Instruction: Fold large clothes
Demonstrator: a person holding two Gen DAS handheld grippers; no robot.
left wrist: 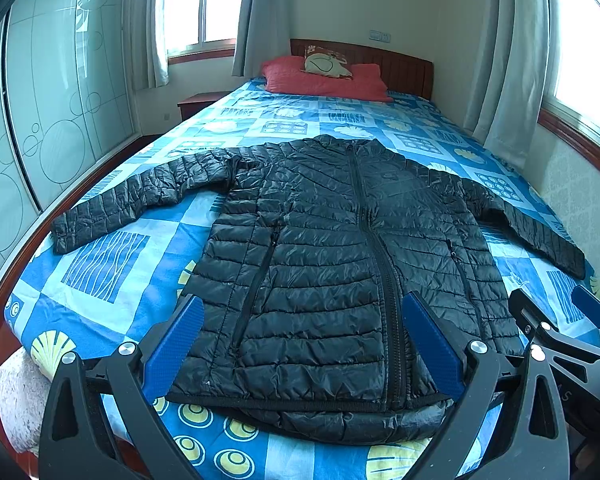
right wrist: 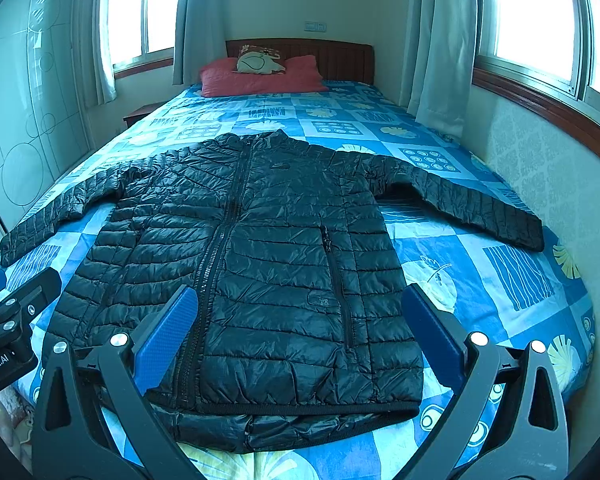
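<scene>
The bed (left wrist: 112, 264) carries the work: a mattress under a blue patterned sheet, with a red pillow (left wrist: 324, 80) at the headboard end, well apart from the garment.

The jacket (left wrist: 340, 264) is a black quilted puffer, laid flat, front up, across the middle and near end of the bed. The collar points toward the pillow and the hem lies nearest the cameras. Both sleeves are spread outward: the left sleeve (left wrist: 132, 200) runs to the left bed edge, and the right sleeve (right wrist: 472, 200) runs toward the wall side. The front zipper (left wrist: 376, 272) appears closed along the whole length.

Handling judgement: the garment is probably light and soft. The glossy shell looks slippery, so a shallow pinch may slide off. The padding is bulky and springy, so a fold may reopen unless pressed flat. Take hold at firm, stitched edges: a sleeve cuff, the shoulder seam, or the hem binding (right wrist: 300, 410). Avoid pinching one quilted panel at mid-body, since only the outer layer would lift.

The left claw (left wrist: 304, 344) hovers above the hem with its jaws spread wide, holding nothing. The right claw (right wrist: 300, 340) does likewise above the hem, jaws wide apart and empty.
</scene>
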